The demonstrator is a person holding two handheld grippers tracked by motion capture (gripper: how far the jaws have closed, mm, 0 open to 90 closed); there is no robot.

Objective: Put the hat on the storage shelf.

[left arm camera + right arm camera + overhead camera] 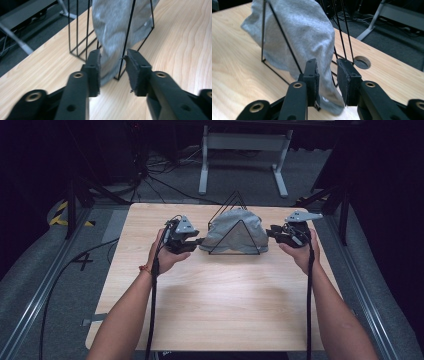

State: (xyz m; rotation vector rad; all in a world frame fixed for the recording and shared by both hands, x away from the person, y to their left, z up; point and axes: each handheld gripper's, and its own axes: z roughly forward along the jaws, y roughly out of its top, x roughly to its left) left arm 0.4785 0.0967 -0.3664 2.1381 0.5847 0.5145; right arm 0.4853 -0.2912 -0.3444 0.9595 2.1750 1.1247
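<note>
Draped over a black wire rack (235,205), the grey cloth (235,232) runs left to right across the tabletop (215,305), both grippers' fingers (93,72) parted around its ends.

You have one table (210,305) with a light wood-grain top. On it stands one black wire rack (235,202), made of several triangular frames in a row; the exact number of frames cannot be told. One grey cloth (234,231) is draped over the rack. You hold two grippers: one left gripper (200,241) and one right gripper (268,233), each with two black jaws and each trailing one cable. The tabletop has one round hole (361,62).
</note>
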